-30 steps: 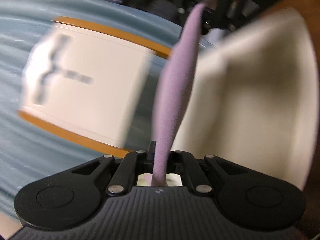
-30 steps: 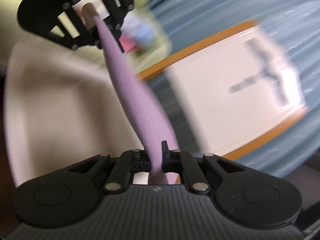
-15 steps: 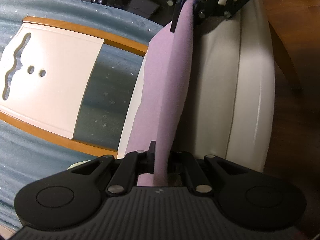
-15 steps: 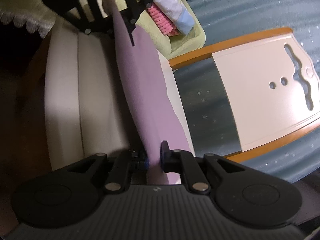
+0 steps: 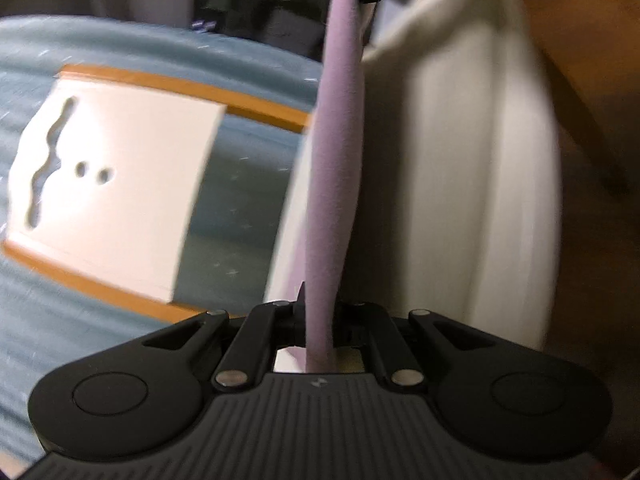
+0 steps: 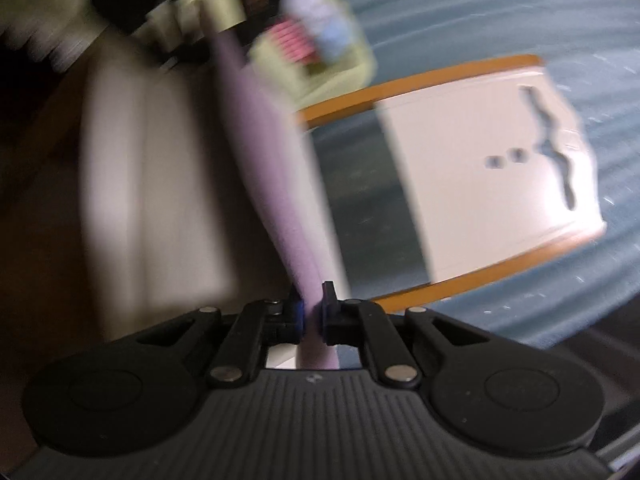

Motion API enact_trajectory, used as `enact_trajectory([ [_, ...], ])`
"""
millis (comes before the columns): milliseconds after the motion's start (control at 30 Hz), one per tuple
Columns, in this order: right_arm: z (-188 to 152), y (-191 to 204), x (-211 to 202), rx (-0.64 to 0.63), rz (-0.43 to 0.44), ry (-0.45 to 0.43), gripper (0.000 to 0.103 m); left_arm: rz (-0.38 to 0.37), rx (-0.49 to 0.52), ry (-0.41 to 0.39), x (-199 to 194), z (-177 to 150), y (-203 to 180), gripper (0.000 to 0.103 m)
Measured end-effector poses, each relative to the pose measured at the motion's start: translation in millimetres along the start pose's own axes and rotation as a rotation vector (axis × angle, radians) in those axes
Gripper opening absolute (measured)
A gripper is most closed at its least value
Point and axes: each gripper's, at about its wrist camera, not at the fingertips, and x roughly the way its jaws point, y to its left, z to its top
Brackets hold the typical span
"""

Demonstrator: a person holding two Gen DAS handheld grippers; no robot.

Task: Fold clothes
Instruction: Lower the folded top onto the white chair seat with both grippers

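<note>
While the left gripper (image 5: 318, 316) and right gripper (image 6: 312, 316) each clamp an end, the purple cloth (image 5: 336, 184) stretches above the white cushion (image 5: 472, 184); soft, light, best held by corners.

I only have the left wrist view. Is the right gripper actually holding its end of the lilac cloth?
Observer: Yes. In the right wrist view, the right gripper is closing, and its blue pads press on the lilac cloth between them.
Operator: Anything beyond my end of the cloth?
Observer: A blurred pile of clothes in yellow-green, pink and pale blue lies past the left gripper.
</note>
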Motion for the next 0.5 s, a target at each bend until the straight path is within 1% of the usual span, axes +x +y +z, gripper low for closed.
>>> enact_trajectory([
  [67,-1,9,2,0.0,0.025,0.013,0.005,-0.001,-0.005,0.004,-4,0,-3,0.001],
  [133,2,10,5,0.003,0.027,0.023,0.005,0.001,-0.015,0.007,-7,0,-5,0.001],
  [167,4,9,6,-0.011,0.011,0.026,0.005,-0.001,-0.019,0.006,-10,-1,-5,0.001],
  [200,7,5,1,-0.024,-0.027,0.028,0.005,-0.003,-0.02,0.006,-12,-2,-6,0.001],
  [233,12,-3,-11,0.003,-0.067,0.015,0.005,-0.005,-0.016,0.004,-15,-2,-6,0.001],
  [267,16,-11,-23,0.057,-0.087,-0.007,0.005,-0.007,-0.012,0.003,-17,-2,-8,0.001],
  [300,19,-10,-30,0.08,-0.077,-0.011,0.005,-0.009,-0.016,0.003,-18,-3,-8,0.0],
  [400,11,18,-21,0.054,0.033,0.04,0.005,-0.016,-0.027,0.002,-20,-4,-10,0.0],
  [500,7,23,-15,0.097,0.077,0.052,0.006,-0.012,0.005,0.005,-26,-5,-15,0.0],
])
